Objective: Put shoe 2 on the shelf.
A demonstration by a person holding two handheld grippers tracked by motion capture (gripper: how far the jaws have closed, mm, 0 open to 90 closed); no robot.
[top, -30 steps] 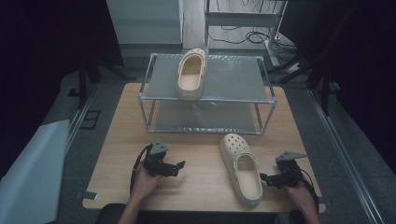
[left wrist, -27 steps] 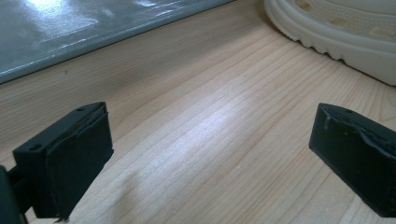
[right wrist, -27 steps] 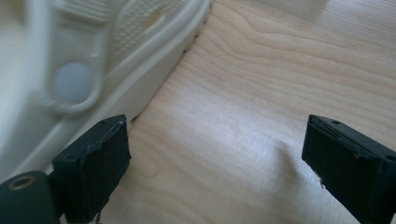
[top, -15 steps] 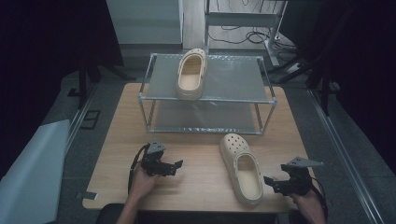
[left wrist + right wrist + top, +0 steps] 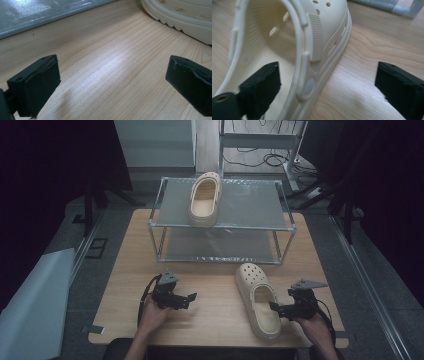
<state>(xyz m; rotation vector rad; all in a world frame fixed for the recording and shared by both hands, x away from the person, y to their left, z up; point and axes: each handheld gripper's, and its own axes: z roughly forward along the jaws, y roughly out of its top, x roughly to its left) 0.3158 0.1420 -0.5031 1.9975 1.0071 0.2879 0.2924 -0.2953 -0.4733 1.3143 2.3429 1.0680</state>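
Note:
A cream clog [image 5: 205, 200] lies on the top shelf of a metal-framed rack [image 5: 287, 227]. Its mate, a second cream clog [image 5: 257, 302], lies on the wooden table [image 5: 215, 280] in front of the rack, toe toward the rack. My right gripper [image 5: 277, 310] is open at this clog's heel end. In the right gripper view the right gripper [image 5: 329, 85] straddles the side wall of the clog [image 5: 312, 40], one jaw inside, the other over the table. My left gripper [image 5: 189, 301] rests open on the table left of the clog; the left gripper [image 5: 112, 82] holds nothing, with the clog's sole [image 5: 180, 17] ahead.
The rack's lower shelf [image 5: 220, 245] holds nothing. Bare wood lies between the two grippers and in front of the rack. The table's front edge is close under both hands. Cables and stands sit on the floor behind the table.
My right gripper drew slightly right, then came back left, and now has the clog's side wall between its open jaws. The left gripper and both clogs stayed put.

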